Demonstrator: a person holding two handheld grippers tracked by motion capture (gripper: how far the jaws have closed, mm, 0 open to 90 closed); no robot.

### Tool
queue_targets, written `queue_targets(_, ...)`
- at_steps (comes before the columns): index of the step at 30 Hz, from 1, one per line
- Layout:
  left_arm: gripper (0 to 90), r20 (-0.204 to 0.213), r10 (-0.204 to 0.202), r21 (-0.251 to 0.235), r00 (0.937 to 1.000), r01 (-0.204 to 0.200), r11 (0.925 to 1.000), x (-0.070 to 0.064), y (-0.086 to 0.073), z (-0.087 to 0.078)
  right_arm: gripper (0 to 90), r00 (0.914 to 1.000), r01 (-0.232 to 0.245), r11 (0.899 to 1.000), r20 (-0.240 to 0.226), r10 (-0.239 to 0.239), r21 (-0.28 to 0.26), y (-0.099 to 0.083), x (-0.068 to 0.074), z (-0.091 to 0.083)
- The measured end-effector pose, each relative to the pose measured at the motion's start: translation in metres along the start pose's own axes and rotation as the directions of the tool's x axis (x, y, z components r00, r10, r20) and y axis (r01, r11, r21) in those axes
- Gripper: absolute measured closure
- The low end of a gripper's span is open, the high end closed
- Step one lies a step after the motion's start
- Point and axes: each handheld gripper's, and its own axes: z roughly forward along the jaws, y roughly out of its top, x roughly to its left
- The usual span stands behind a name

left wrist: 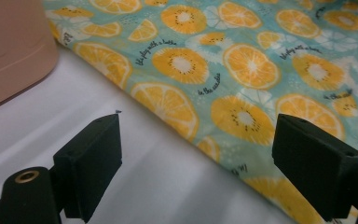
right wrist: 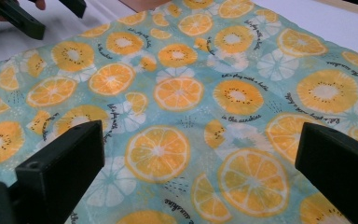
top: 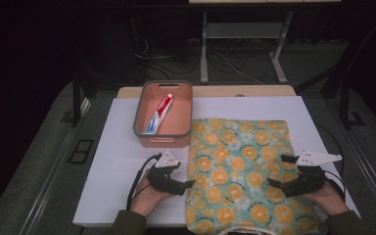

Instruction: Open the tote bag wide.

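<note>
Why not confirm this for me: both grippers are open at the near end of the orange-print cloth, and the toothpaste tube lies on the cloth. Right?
Not quite. In the high view the toothpaste tube lies inside the pink basket, not on the orange-print cloth. The left gripper and right gripper are indeed open.

Table brightly lit from above, surroundings dark; close jaws slightly soft (gripper views).

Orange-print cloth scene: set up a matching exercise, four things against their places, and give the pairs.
1. orange-print cloth
2. toothpaste tube
3. left tool
4. right tool

a. inside the pink bin
b. over the cloth's right part, open
c. spread flat on the white board
d. at the cloth's left edge, open

Pairs: 1-c, 2-a, 3-d, 4-b
</note>
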Motion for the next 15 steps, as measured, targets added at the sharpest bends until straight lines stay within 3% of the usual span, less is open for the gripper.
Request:
queue_targets(7,17.4,-0.004,0.02,0.061,0.9998,-0.02,0.9979,-0.004,0.006,0.02,1.0,1.0,-0.003,1.0,0.0,0.003,0.0,0.0,0.0,0.0)
queue_targets(13,30.3,-0.004,0.033,0.075,0.9994,-0.033,0.9966,-0.006,0.007,0.025,1.0,1.0,-0.004,1.0,0.0,0.004,-0.006,0.0,-0.001,-0.001)
queue_targets(15,37.6,-0.04,0.062,0.086,0.9973,-0.059,0.9946,-0.009,0.007,0.024,1.0,1.0,-0.005,1.0,0.001,0.005,-0.007,0.0,-0.001,-0.001)
